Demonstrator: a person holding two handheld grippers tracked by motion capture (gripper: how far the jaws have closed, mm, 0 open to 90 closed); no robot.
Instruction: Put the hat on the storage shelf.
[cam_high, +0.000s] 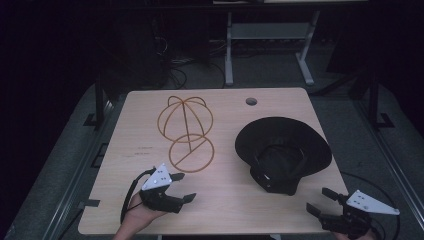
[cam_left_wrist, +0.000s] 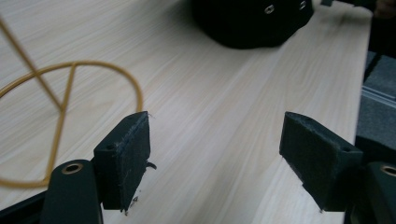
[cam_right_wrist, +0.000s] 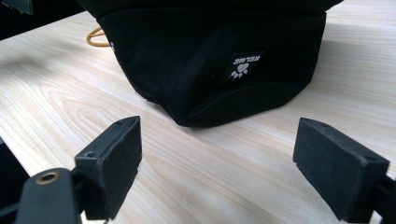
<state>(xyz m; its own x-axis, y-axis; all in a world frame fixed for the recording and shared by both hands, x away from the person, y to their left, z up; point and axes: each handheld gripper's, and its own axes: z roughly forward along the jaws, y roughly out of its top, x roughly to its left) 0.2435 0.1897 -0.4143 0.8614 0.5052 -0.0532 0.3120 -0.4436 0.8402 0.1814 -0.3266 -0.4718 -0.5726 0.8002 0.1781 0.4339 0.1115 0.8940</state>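
My right tongs (cam_high: 320, 200) hover wide open and empty at the table's (cam_high: 220, 210) near right corner, jaws aimed at the hat (cam_high: 282, 147), which sits crown-down toward the right edge. My left tongs (cam_high: 182, 187), equally wide open and empty, wait near the front edge just beside the wire stand (cam_high: 186, 132). I'd take the hat by its soft brim, pinching one layer firmly, not the crown.

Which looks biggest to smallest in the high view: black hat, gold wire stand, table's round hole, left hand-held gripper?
1. Black hat, widest spread.
2. Gold wire stand, slightly smaller in outline, though taller top to bottom.
3. Left hand-held gripper; nearer the camera, so somewhat flattered.
4. Round hole, smallest.
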